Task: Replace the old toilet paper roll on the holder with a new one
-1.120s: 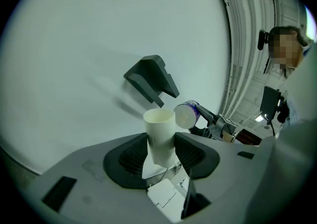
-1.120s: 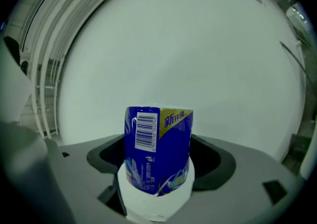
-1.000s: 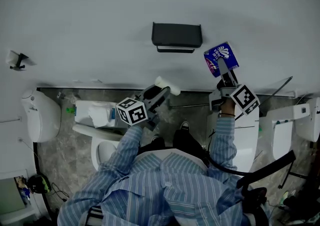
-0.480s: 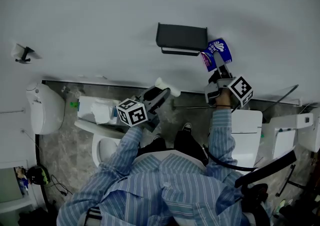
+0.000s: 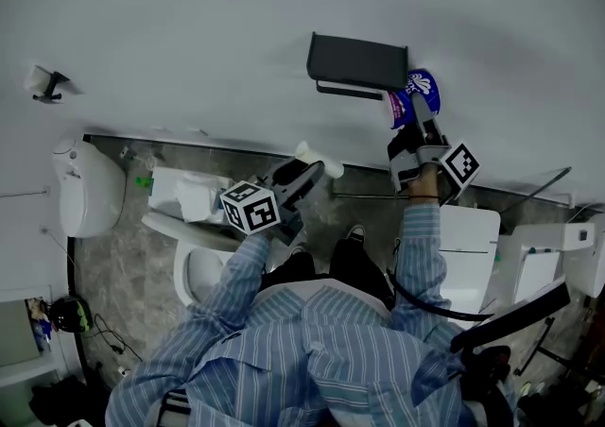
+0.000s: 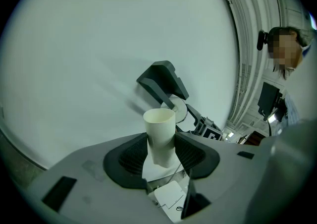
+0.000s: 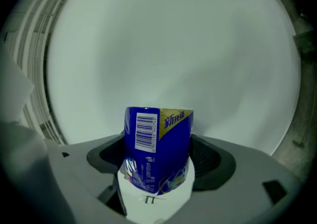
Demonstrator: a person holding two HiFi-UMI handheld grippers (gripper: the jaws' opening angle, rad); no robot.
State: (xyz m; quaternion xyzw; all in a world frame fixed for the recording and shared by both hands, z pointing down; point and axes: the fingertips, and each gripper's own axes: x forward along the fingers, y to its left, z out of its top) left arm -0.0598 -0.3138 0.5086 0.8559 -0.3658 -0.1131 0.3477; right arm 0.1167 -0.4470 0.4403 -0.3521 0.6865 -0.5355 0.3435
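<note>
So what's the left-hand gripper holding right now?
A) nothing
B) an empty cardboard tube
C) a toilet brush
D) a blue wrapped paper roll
B: the left gripper has a bare, pale cardboard tube pinched between its fingers, while the blue wrapped roll sits in the right gripper.

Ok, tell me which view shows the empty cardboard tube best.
The left gripper view: the cardboard tube stands close up, clamped in the left gripper, open end showing. The head view shows only its small pale end beyond that gripper. The right gripper view does not show it.
</note>
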